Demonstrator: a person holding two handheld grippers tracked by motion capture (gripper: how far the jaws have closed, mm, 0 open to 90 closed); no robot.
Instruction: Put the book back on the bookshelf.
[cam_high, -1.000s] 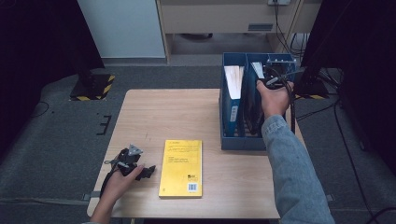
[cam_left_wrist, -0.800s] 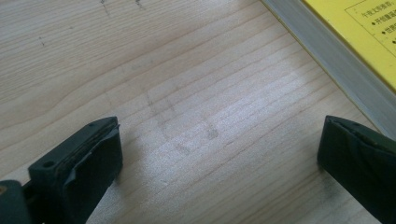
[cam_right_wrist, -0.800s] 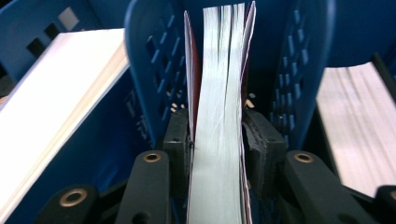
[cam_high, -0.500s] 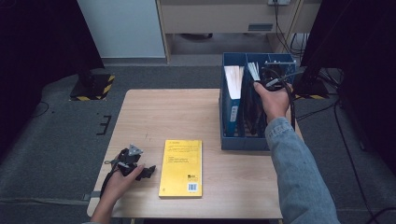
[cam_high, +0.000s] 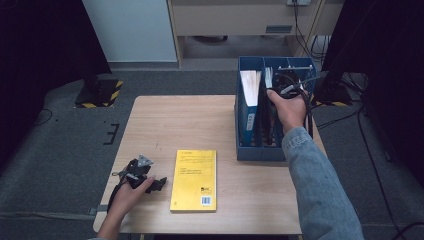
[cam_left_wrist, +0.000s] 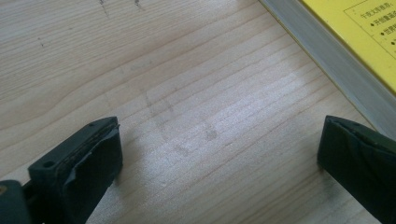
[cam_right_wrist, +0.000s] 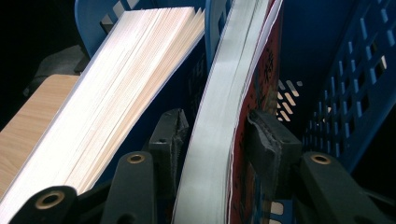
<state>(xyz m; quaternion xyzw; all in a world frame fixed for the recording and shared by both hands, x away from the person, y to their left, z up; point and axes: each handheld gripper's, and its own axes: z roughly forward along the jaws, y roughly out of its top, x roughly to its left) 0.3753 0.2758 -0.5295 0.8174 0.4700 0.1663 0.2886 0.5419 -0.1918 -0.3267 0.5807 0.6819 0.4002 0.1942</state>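
Between the slackened jaws of the right tool (cam_right_wrist: 215, 135), a thin red-covered paperback (cam_right_wrist: 219, 121) stands in the blue plastic file rack (cam_right_wrist: 345, 93), light, floppy, best pinched near its spine.

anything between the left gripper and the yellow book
Nothing visible does. The left gripper rests open on the table, with bare wood between its jaws and the yellow book lying just beside it.
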